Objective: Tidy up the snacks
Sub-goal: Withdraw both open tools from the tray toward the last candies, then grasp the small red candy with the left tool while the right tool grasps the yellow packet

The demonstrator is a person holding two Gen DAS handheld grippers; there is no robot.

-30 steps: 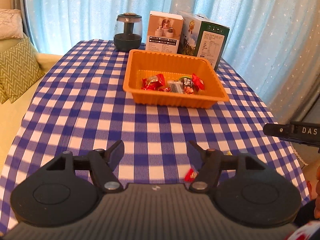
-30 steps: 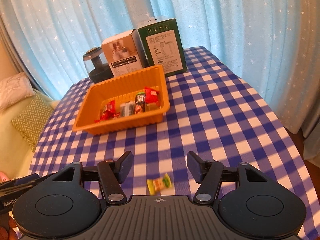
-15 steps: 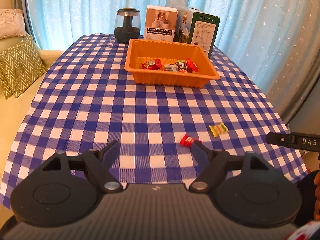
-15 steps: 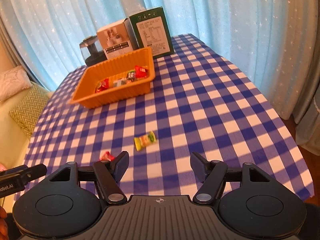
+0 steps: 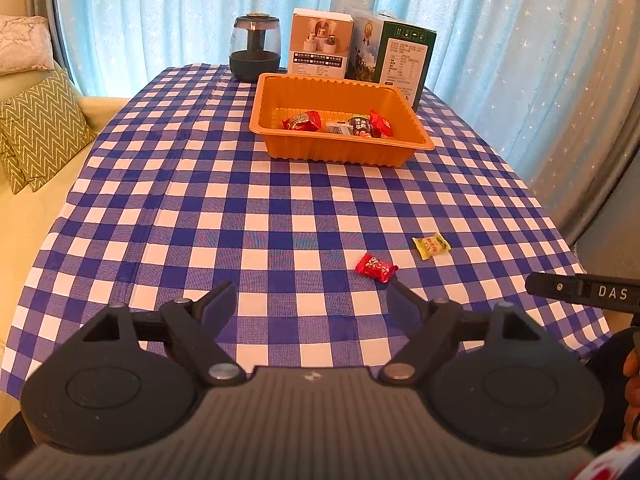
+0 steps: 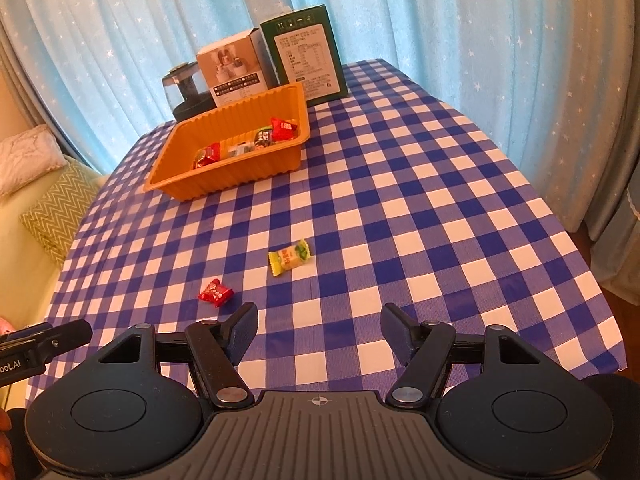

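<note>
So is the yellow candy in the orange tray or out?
Out: the yellow candy lies on the tablecloth, apart from the orange tray.

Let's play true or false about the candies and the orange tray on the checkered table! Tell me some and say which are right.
1. The red candy lies on the checkered tablecloth, outside the orange tray. True.
2. The yellow-green candy is inside the tray. False: it lies on the cloth beside the red candy.
3. The left gripper is squeezing a candy. False: it is open and empty.
4. The right gripper is open. True.
5. The tray has no snacks. False: several wrapped snacks lie in it.
</note>
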